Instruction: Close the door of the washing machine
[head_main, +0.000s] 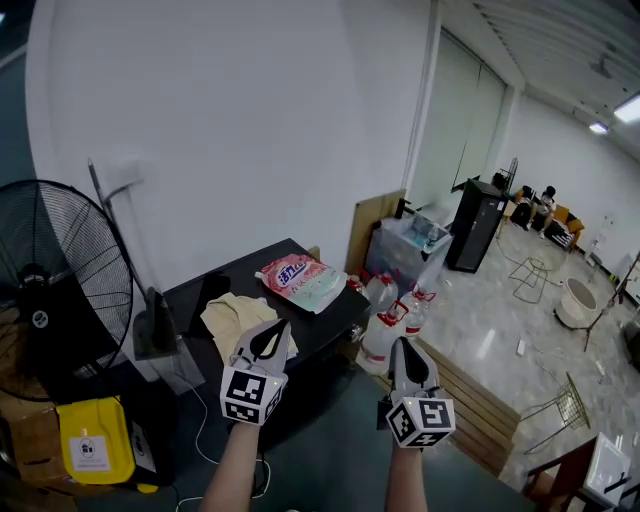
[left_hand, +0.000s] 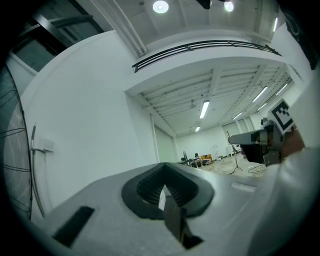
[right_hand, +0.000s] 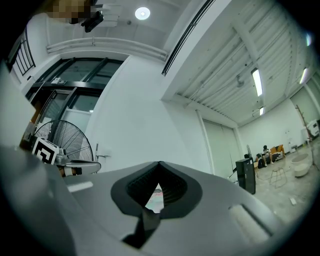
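Held up side by side at the bottom of the head view: left gripper (head_main: 274, 336) and right gripper (head_main: 404, 356), each on a bare forearm, marker cubes facing the camera. Jaws of both clenched tip to tip, grasping nothing, with only a thin sliver of background showing behind the tips in each gripper view. Aimed toward a white wall (head_main: 250, 120).

Beyond the left gripper, a black table (head_main: 235, 278) set against that wall. Lying flat on it, a pink and teal refill pouch (head_main: 300, 282), and just beside that a crumpled cream cloth (head_main: 232, 314).

On the floor at the table's right end, a cluster of clear plastic bottles (head_main: 380, 338) with red labels, contents not readable. Behind them, a clear storage box (head_main: 400, 255) holding pale and blue items too small to name.

Far left, a black standing fan (head_main: 60, 285), and below it a yellow bag (head_main: 95, 440) next to a cardboard box (head_main: 30, 440). Far right on the tiled floor, a white round tub (head_main: 577, 303), inside not visible. Two seated people (head_main: 540, 208) at the far end of the room.

No telling from any view where the washing machine or its door stands.
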